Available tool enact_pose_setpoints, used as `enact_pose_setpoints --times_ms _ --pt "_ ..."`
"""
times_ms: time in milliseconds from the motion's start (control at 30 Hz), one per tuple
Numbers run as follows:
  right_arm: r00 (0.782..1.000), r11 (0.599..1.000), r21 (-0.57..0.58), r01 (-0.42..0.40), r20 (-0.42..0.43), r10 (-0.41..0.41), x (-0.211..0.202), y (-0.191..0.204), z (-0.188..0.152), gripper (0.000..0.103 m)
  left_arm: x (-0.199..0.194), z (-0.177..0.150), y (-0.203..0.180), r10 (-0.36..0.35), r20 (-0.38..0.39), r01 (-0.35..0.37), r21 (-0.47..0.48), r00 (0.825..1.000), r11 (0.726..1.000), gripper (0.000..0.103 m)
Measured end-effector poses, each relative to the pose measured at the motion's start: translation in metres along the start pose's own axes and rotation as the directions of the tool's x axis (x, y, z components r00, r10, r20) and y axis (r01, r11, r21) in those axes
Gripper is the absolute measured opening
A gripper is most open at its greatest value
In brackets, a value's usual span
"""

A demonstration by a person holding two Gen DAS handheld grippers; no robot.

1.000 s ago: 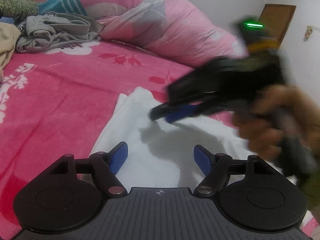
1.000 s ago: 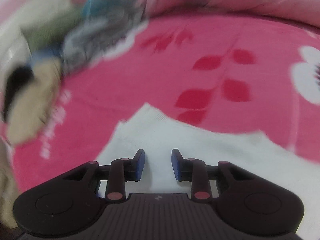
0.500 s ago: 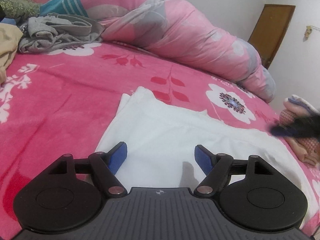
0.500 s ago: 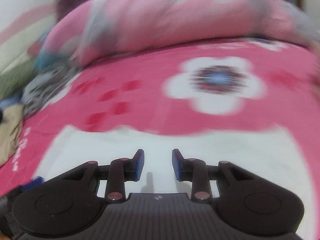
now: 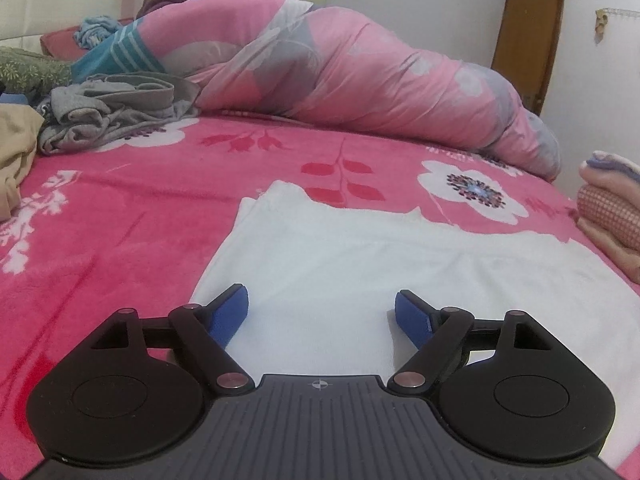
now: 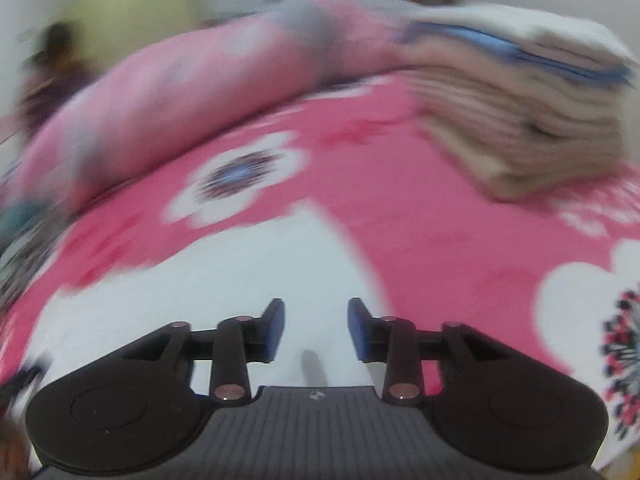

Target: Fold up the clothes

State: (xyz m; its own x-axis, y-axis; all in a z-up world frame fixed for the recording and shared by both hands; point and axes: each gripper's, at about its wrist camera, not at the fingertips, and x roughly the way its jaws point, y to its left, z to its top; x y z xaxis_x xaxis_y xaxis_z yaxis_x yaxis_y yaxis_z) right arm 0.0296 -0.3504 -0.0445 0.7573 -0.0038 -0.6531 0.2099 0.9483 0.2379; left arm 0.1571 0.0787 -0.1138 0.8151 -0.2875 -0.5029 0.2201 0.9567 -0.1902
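A flat white knitted garment (image 5: 360, 264) lies spread on the pink flower-printed bed blanket (image 5: 120, 200), and everything here is best placed against it. Its long axis runs across the left wrist view, from a near-left corner out toward the right, with an uneven far edge facing the rolled pink and grey quilt (image 5: 360, 80) beyond. The left gripper (image 5: 321, 316) hangs over the garment's near-left part, angled down at the cloth, its blue pads (image 5: 228, 316) set wide and the jaws opening, with nothing between them but the fabric lying below. The right gripper (image 6: 316, 328) sits over the garment's opposite, right-hand end, close to its far corner, also tilted down; its jaws are narrower but opening too, and no cloth is pinched between them. So each hand is nearer its own end, which suits a fold along the long axis: the coming move likely calls for both to drop onto the near edge and pinch it. A stack of folded pale towels (image 6: 520, 112) stands past the garment's right end, and a heap of crumpled grey clothes (image 5: 108, 108) lies well beyond its left end.
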Motion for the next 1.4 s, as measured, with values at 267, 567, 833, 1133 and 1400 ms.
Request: enact_pose_setpoints --times_ms 267,567,833,1133,1400 --pt "0.984 0.98 0.096 0.176 -0.04 -0.173 -0.011 -0.033 -0.048 0.046 -0.004 0.0 0.009 -0.042 0.005 0.043 -0.044 0.999 0.998 0.082" --pt "0.987 0.971 -0.231 0.07 0.156 -0.034 -0.039 0.1 -0.049 0.049 -0.018 0.013 0.041 -0.057 0.023 0.06 -0.151 0.998 0.987 0.085" --pt "0.965 0.731 -0.669 -0.134 0.08 0.25 -0.007 0.25 -0.115 0.053 -0.025 0.023 0.095 -0.021 0.025 0.028 -0.325 0.999 0.945 0.085" --pt "0.911 0.379 -0.914 -0.143 0.028 0.411 0.024 0.352 -0.193 0.056 -0.023 0.024 0.122 -0.066 -0.038 0.045 -0.403 0.997 0.914 0.085" --pt "0.915 0.375 -0.922 -0.096 0.066 0.398 0.046 0.371 -0.192 0.024 -0.025 0.024 0.124 -0.095 -0.027 0.076 -0.408 0.995 0.91 0.087"
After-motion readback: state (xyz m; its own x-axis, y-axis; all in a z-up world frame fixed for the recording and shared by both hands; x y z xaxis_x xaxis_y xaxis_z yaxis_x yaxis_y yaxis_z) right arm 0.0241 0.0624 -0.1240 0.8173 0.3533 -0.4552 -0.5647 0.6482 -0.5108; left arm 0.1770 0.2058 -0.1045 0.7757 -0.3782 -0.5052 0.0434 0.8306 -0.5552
